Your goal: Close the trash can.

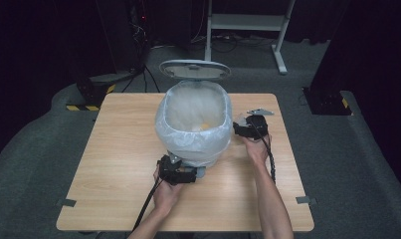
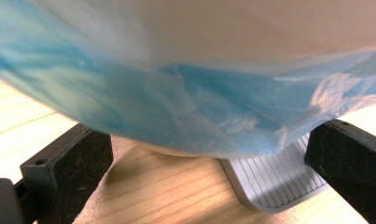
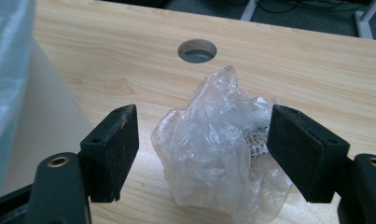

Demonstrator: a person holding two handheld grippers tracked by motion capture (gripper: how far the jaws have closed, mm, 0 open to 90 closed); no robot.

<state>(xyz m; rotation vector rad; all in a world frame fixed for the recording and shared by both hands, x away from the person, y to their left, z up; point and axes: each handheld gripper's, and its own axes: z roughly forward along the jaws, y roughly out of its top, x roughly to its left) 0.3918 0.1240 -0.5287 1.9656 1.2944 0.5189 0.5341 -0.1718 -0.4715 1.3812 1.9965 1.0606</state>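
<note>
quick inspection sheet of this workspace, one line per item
surface: wooden table, round hole in it
job's things: pedal bin, lid up, lined with a bluish bag; crumpled clear plastic on the table
clutter: nothing seen
grippers: left tool open at the bin's pedal; right tool open around the plastic
cables: one trails from each tool
surroundings: grey floor, white desk frame behind

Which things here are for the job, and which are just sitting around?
For the job:
- pedal bin with its bag liner
- foot pedal
- crumpled clear plastic
- left claw
- right claw

Just around:
- table's cable hole
- white desk frame
</note>
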